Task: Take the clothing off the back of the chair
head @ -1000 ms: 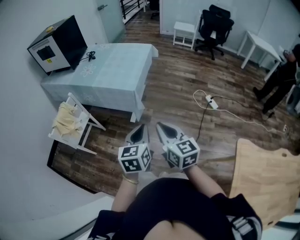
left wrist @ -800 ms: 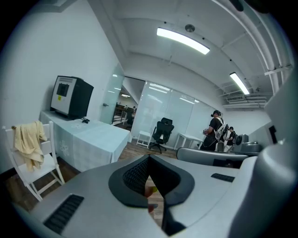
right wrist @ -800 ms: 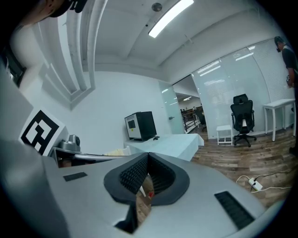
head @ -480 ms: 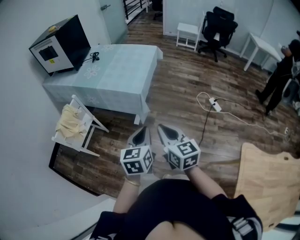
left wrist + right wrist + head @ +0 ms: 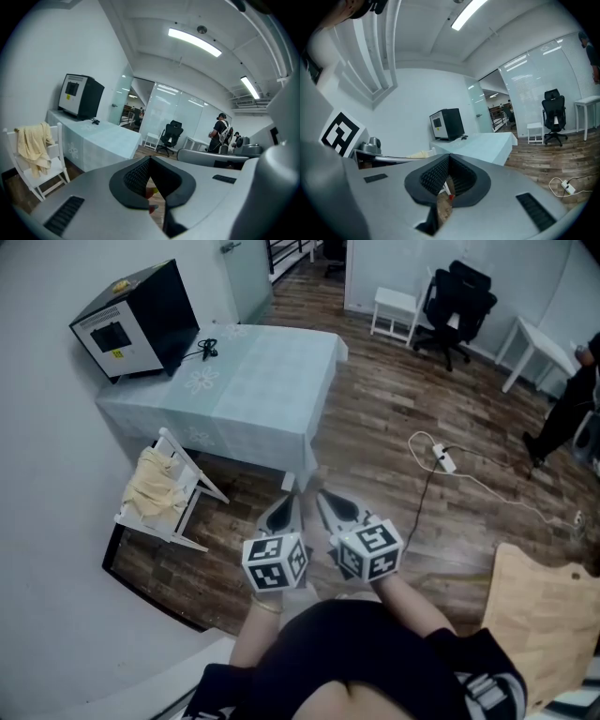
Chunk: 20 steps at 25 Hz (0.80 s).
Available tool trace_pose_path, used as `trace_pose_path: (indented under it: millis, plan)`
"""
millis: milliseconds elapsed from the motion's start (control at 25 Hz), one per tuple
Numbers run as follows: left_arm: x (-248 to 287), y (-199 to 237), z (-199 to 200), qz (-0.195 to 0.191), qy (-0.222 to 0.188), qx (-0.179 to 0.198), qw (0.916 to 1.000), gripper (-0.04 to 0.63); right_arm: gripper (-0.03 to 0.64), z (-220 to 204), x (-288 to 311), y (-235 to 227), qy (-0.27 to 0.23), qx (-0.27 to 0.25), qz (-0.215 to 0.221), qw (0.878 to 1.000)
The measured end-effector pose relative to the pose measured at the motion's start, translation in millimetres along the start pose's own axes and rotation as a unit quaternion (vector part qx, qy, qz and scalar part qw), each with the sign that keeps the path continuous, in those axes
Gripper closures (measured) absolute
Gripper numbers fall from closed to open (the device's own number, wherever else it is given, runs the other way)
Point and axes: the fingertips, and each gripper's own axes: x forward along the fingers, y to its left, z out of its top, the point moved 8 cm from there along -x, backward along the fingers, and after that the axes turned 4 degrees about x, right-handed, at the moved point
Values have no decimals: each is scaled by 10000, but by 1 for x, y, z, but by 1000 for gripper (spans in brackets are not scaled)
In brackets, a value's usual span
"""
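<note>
A pale yellow garment (image 5: 155,486) hangs over the back of a white folding chair (image 5: 184,521) at the left, beside the table; the same garment (image 5: 33,144) shows at the far left of the left gripper view. My left gripper (image 5: 288,499) and right gripper (image 5: 322,498) are held side by side over the wood floor, well to the right of the chair. Both are shut with nothing between the jaws. In the left gripper view the left gripper (image 5: 149,161) points past the chair (image 5: 42,168). The right gripper (image 5: 449,158) points toward the table, and a bit of the garment (image 5: 419,153) shows behind it.
A table with a light blue cloth (image 5: 248,390) carries a black box-like machine (image 5: 136,320). A white power strip and cable (image 5: 445,460) lie on the floor. Farther back are a black office chair (image 5: 457,298), a white stool (image 5: 394,310), a white desk (image 5: 544,348) and a person (image 5: 572,404).
Both grippers, still shut, have moved forward together toward the table and chair; the chair and table now sit lower and more to the right in the head view.
</note>
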Motion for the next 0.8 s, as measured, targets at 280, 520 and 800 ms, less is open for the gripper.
trace_pose_path:
  millis: [280, 520, 800]
  plan:
    - [7, 47, 12, 194, 7, -167, 9997, 595, 604, 9, 48, 12, 33, -99, 118, 9999]
    - [11, 88, 23, 366, 2, -272, 9990, 595, 604, 14, 88, 26, 160, -121, 274, 9994]
    - [5, 135, 36, 567, 40, -331, 9978, 595, 604, 24, 136, 54, 262, -218, 539, 9980]
